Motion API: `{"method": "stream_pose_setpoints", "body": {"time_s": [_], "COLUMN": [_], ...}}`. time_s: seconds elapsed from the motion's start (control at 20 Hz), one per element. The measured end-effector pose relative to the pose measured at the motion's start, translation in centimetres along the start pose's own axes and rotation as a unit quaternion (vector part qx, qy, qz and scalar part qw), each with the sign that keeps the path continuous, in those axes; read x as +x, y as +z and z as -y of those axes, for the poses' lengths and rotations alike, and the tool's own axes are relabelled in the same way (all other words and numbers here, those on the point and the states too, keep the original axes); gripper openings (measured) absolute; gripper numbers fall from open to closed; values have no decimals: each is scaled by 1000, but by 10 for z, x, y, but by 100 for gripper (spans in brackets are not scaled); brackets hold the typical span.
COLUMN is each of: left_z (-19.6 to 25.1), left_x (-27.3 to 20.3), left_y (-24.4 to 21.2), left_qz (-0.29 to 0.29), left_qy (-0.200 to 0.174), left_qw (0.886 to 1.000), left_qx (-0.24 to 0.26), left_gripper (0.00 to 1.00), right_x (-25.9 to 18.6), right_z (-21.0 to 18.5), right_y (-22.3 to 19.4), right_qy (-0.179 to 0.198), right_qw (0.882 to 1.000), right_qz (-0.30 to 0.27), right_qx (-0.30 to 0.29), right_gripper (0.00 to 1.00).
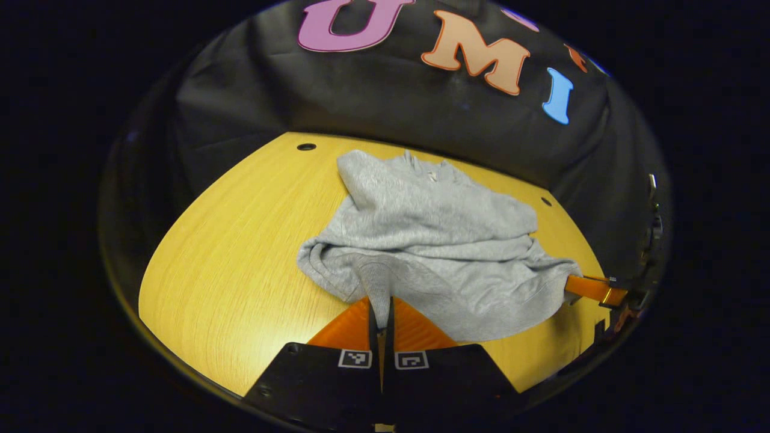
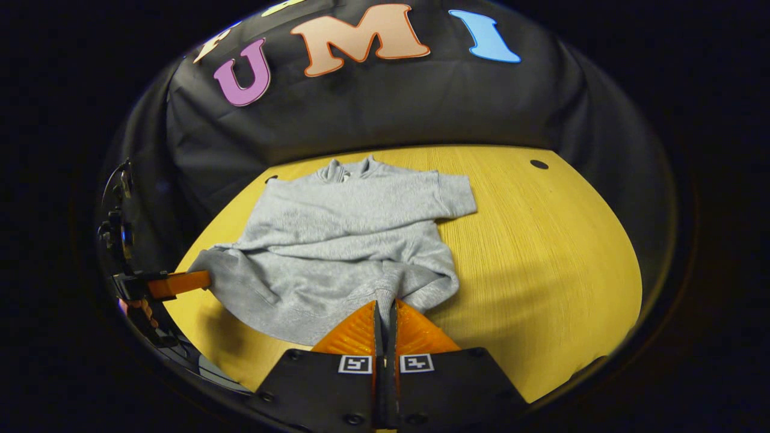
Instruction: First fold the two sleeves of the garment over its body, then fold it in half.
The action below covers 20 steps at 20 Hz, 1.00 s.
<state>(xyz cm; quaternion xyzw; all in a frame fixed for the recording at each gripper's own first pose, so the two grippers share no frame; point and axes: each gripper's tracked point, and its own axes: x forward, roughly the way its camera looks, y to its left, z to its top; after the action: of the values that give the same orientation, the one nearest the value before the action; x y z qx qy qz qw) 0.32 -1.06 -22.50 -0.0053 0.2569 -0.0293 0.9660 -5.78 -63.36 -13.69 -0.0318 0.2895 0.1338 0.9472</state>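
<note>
**Both grippers pinch the gray top's near edge**

The gray garment point(image 1: 421, 240) lies on the yellow wood table point(image 1: 240, 240), w/ its collar point(image 2: 346, 170) at the far side, near the black cloth wall point(image 2: 391, 102). The top is rumpled, not flat. Its far part lies spread on the table & its near part is bunched up in soft folds.

Left gripper view: the left gripper point(image 1: 381, 313) is at the bottom, fingers pressed nearly together. A thin ribbed bit of the cloth, maybe a cuff or hem, runs down btw the two fingers, so they are closed on the garment. Both fingers point(image 1: 346, 331) have ridged pads. Off to the right side, the right gripper point(image 1: 592, 288) bites the other near corner of the top; that corner is pulled out to a point.

Right gripper view: the right gripper point(image 2: 385, 316) is at the bottom, fingers also squeezed close w/ a fold of gray cloth caught btw them. One short sleeve point(image 2: 454, 195) sticks out flat to the right, at the far side of the top. On the left, the left gripper point(image 2: 180, 282) holds the other near corner, which is stretched toward it.

The table has small dark holes point(image 2: 539, 164) near its far edge. The two grippers are well apart, one at each near corner of the top
</note>
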Motion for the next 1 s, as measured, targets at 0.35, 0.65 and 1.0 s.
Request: {"method": "stream_pose_setpoints", "body": {"time_s": [0.35,0.65,1.0], "left_z": [13,17,9], "left_x": [26,55,113], "left_y": [71,120,128], "left_qz": [60,89,58], "left_qy": [-9,-10,14], "left_qw": [998,996,998], "left_qx": [-2,-7,-4], "left_gripper": [0,0,0], "right_x": [32,61,119], "right_z": [3,7,18], "right_y": [68,110,112], "right_qy": [5,8,-5], "right_qw": [999,998,999], "right_qz": [45,62,25], "right_qx": [6,23,40], "right_gripper": [2,2,3]}}
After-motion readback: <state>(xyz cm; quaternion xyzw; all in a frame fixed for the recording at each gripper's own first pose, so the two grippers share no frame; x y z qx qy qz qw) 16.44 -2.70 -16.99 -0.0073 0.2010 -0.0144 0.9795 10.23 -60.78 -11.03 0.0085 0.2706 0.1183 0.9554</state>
